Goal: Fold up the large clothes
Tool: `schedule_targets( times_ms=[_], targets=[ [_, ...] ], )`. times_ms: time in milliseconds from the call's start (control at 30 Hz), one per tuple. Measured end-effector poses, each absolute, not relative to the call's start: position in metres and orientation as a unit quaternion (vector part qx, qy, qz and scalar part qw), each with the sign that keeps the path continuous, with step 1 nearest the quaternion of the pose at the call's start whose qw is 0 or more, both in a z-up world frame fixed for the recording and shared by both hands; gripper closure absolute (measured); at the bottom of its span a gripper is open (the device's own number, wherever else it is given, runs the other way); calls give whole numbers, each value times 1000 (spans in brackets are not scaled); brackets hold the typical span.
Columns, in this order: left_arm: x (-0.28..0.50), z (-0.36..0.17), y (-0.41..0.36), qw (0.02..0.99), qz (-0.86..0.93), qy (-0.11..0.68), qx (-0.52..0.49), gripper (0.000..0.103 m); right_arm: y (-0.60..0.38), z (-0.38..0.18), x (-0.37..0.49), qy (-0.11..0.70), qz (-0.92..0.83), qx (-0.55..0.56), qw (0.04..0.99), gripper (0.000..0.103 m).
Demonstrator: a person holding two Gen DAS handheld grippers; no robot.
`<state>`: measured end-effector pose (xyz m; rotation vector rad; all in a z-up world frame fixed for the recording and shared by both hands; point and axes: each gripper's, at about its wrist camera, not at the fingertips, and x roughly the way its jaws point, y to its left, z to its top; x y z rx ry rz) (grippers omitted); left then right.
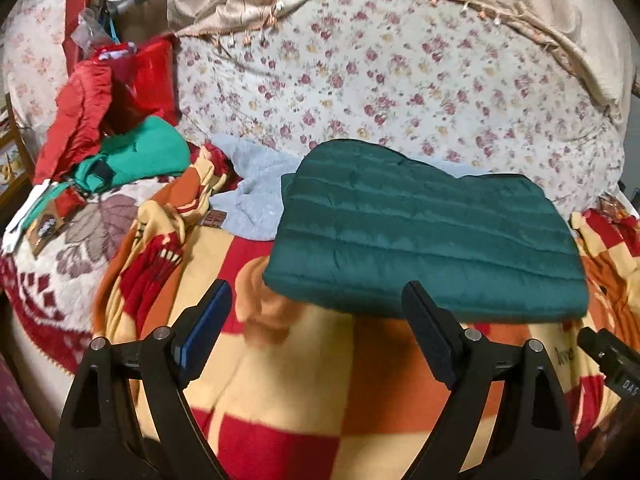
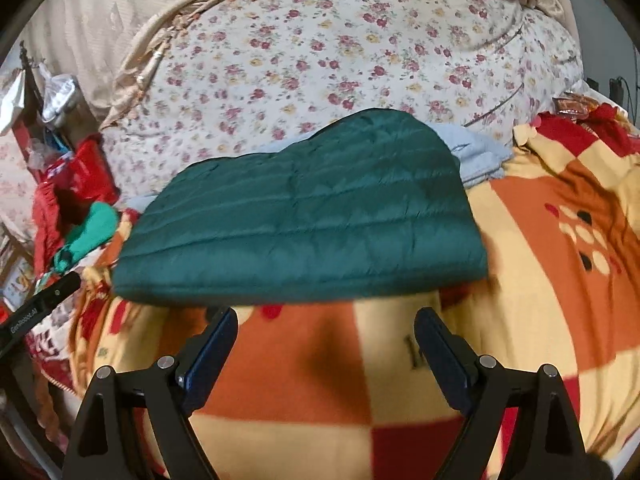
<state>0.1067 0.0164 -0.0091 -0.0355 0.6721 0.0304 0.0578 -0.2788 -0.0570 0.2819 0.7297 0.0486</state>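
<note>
Left black two-finger gripper with blue pads (image 1: 318,300) hanging nearest the lens, tilting down over orange, red and cream checked fleece blanket (image 1: 288,400), jaws standing wide, gripping nothing. Right black two-finger gripper with blue pads (image 2: 325,330) angling down likewise, jaws spread wide, nothing between them, tips stopping just short of the folded garment's near edge. Tip of the right gripper poking into the left view's lower right corner; left gripper showing at the right view's left edge.

Dark green quilted puffer jacket (image 1: 424,232) (image 2: 300,216) lying folded into a flat, thick rectangle, horizontal stitch lines showing, near edge straight and doubled, far edge humping up. Resting on the blanket, far part overlapping pale blue fleece cloth (image 1: 256,192), in front of floral-print bedding (image 1: 380,72). Long axis running side to side across both views. Pile of red and green clothes (image 1: 120,128) sitting well apart at left.
</note>
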Motion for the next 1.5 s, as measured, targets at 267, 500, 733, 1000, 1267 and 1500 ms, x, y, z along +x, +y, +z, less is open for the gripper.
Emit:
schedule_targets(
  times_ms=[267,500,733,1000,1267,1500],
  targets=[
    [34,22,15,963,27,267,-28,16,-262,-42,23,348,36,148,925,15],
    [-17,53,17,977,53,204,-20,15,-239,-27,1,332,42,118,935,15],
    [-47,73,20,985,52,164,-21,15,-229,-7,-18,312,45,105,943,15],
    [-71,86,19,989,30,143,-22,8,-217,5,-33,294,37,84,951,15],
    [-85,90,18,992,61,108,-15,1,-214,5,-34,296,29,79,952,15],
    [-75,84,19,987,65,144,-6,1,-218,3,-34,306,21,86,948,15]
  ],
)
